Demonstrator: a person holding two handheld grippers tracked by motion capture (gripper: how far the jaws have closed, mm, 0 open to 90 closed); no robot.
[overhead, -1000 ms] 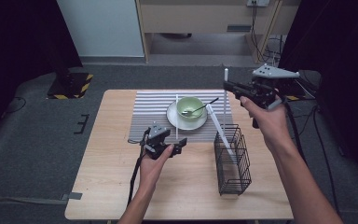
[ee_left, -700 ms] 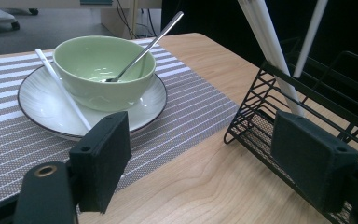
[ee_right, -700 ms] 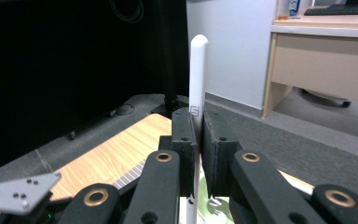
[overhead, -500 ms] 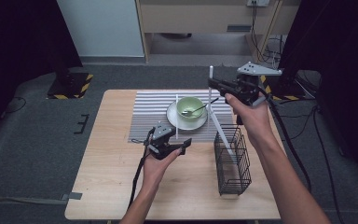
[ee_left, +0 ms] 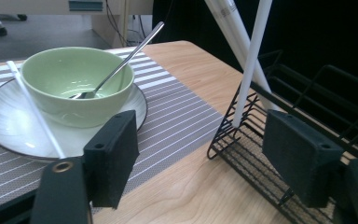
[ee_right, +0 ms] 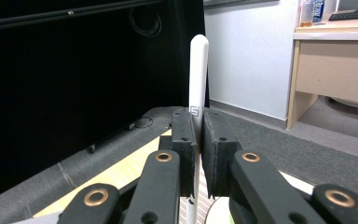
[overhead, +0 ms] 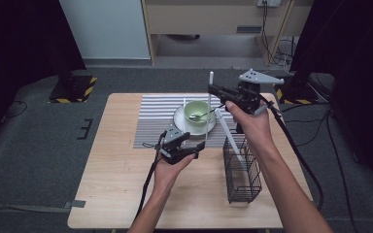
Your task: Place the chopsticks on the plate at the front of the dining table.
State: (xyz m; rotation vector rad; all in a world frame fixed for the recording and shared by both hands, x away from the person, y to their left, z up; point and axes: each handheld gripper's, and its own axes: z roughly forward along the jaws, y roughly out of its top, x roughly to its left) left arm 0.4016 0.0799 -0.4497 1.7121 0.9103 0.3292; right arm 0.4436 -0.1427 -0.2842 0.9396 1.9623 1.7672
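Note:
My right gripper (overhead: pixel 213 90) (ee_right: pixel 199 128) is shut on a white chopstick (overhead: pixel 210 82) (ee_right: pixel 198 70), held upright above the table's far right. Its lower end hangs at the near corner of a black wire basket (overhead: pixel 243 170) (ee_left: pixel 242 154). A second white chopstick (overhead: pixel 229 138) (ee_left: pixel 233 28) leans in that basket. My left gripper (overhead: pixel 190 141) (ee_left: pixel 200 140) hovers low in front of the plate, open. Its jaws have just been closing, with nothing between them. A green bowl (overhead: pixel 196 110) (ee_left: pixel 74 74) with a metal spoon (ee_left: pixel 126 56) sits on a white plate (overhead: pixel 182 124) (ee_left: pixel 9 121).
A thin white stick (overhead: pixel 184 108) (ee_left: pixel 32 107) lies across the plate's left side against the bowl. The plate rests on a grey striped mat (overhead: pixel 155 121) at the table's far middle. The basket stands along the right edge.
My right gripper has carried the chopstick leftward and a little lower, toward the bowl and basket. The left gripper has stayed almost in place, its jaws a little narrower.

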